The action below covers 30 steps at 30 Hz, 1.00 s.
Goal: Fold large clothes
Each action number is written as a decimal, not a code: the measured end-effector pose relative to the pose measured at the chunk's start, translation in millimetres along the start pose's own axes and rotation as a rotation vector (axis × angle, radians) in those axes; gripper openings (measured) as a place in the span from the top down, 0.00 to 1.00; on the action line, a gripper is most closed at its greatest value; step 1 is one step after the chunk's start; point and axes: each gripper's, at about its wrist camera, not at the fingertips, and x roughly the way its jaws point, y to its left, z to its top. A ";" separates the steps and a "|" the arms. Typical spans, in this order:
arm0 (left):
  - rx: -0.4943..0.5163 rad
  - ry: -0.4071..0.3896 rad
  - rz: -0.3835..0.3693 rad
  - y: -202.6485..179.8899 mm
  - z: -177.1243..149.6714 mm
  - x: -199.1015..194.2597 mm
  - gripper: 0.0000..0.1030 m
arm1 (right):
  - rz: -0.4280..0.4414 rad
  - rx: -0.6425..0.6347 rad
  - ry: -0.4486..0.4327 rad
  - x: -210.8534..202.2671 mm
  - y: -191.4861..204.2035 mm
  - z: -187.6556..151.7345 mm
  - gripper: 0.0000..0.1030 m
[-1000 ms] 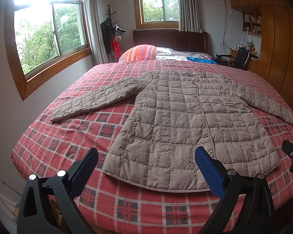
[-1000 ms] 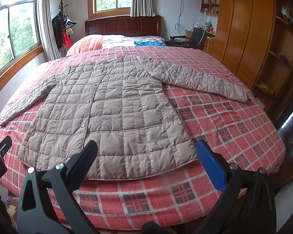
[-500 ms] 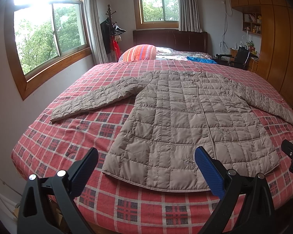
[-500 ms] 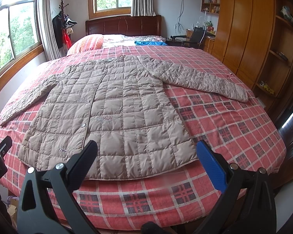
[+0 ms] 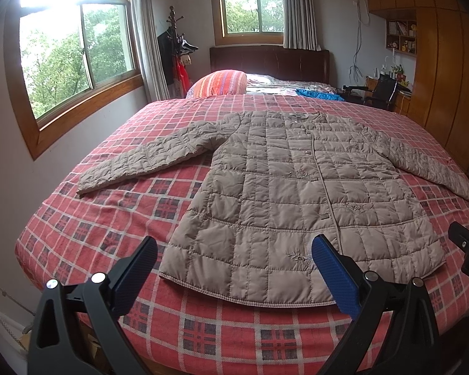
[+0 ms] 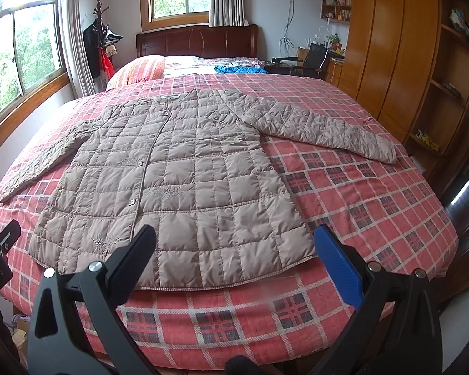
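A beige quilted coat (image 5: 284, 193) (image 6: 178, 184) lies flat and face up on the red plaid bed (image 5: 109, 218) (image 6: 375, 193), collar toward the headboard, both sleeves spread out sideways. Its hem runs along the near edge of the bed. My left gripper (image 5: 234, 250) hovers open just short of the hem's left half, nothing between its fingers. My right gripper (image 6: 234, 240) hovers open in front of the hem's right half, also holding nothing. The right gripper's body shows at the left wrist view's right edge.
A striped pillow (image 5: 220, 82) and blue cloth (image 5: 319, 93) lie by the dark headboard (image 6: 197, 42). Windows and a coat rack (image 5: 175, 50) line the left wall. Wooden wardrobes (image 6: 390, 47), a desk and a chair (image 6: 312, 57) stand to the right.
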 end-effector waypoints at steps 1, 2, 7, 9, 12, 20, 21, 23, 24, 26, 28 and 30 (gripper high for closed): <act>0.001 0.001 0.000 -1.1 -0.5 0.5 0.04 | -0.001 0.001 0.000 0.1 0.2 0.1 0.03; 0.002 0.001 0.000 -1.2 -0.4 0.5 0.04 | -0.001 0.001 0.000 0.1 0.2 0.3 0.03; 0.006 0.017 -0.023 -6.1 0.7 6.2 0.04 | 0.002 0.014 0.000 3.7 -6.4 3.2 0.03; 0.011 0.040 -0.050 -9.2 1.5 12.3 0.04 | 0.004 0.026 -0.006 6.4 -12.7 5.8 0.03; 0.038 0.069 -0.095 -18.7 6.7 22.7 0.04 | 0.065 0.041 0.003 17.1 -27.6 14.4 0.03; 0.091 0.198 -0.202 -70.4 59.5 98.6 0.04 | 0.080 0.148 0.156 89.4 -121.0 62.1 0.03; 0.106 0.207 -0.207 -81.0 69.2 110.0 0.04 | 0.068 0.173 0.139 94.2 -138.0 70.1 0.03; 0.129 0.197 -0.212 -102.3 90.1 129.8 0.04 | 0.044 0.228 0.098 107.1 -180.5 86.8 0.03; 0.136 0.188 -0.215 -113.9 100.7 138.8 0.04 | 0.029 0.247 0.094 113.9 -197.5 93.3 0.03; 0.140 0.197 -0.244 -138.6 120.1 157.2 0.04 | -0.012 0.291 0.141 137.7 -239.7 108.2 0.03; 0.168 0.233 -0.280 -168.0 137.6 178.5 0.04 | -0.036 0.346 0.174 160.5 -280.3 117.9 0.03; 0.184 0.261 -0.272 -197.1 151.0 199.2 0.04 | -0.038 0.376 0.210 182.5 -315.2 126.5 0.03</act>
